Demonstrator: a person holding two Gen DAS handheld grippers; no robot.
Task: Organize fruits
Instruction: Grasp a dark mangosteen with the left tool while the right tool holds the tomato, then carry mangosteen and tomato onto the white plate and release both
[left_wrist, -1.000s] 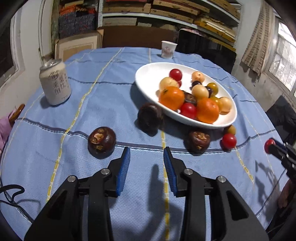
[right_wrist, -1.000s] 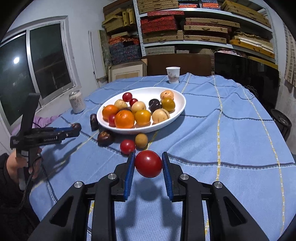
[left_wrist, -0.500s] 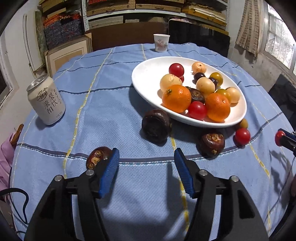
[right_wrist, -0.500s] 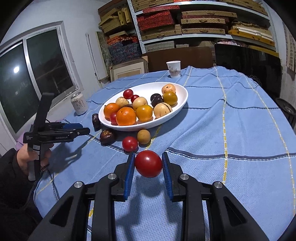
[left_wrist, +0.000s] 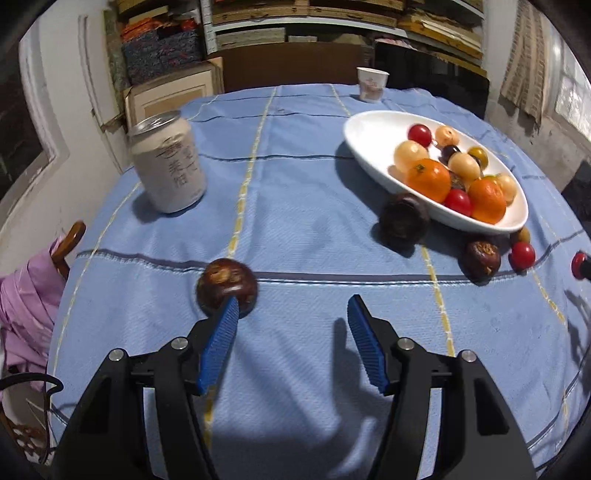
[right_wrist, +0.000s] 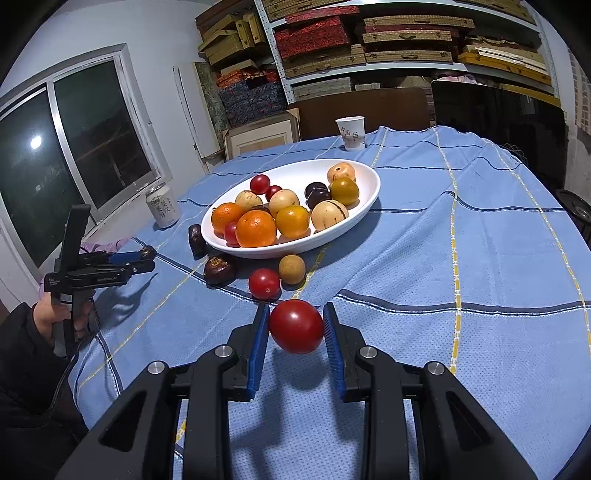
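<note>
Two claws are at work: the right claw (right_wrist: 296, 326) pinches a red tomato (right_wrist: 296, 326) above the blue table (right_wrist: 480, 258), with the white bowl (right_wrist: 365, 199) of fruit far ahead of it. The left claw (left_wrist: 291, 314) is spread with nothing inside, and a dark brown fruit (left_wrist: 226, 286) sits just past its left finger. That finger could bump the round fruit and make it roll away, and it hides the fruit's near side.

1. Left gripper (left_wrist: 291, 314): matte black angular arms, ribbed blue pads on the inner faces of the fingers (left_wrist: 218, 341), a silver screw head behind each pad and another further back.
2. Right gripper (right_wrist: 295, 332): same black frame, blue pads, silver screws.
3. Hand (right_wrist: 59, 319) on the black handle beneath the left claw; dark sleeve (right_wrist: 22, 354) behind it.
</note>
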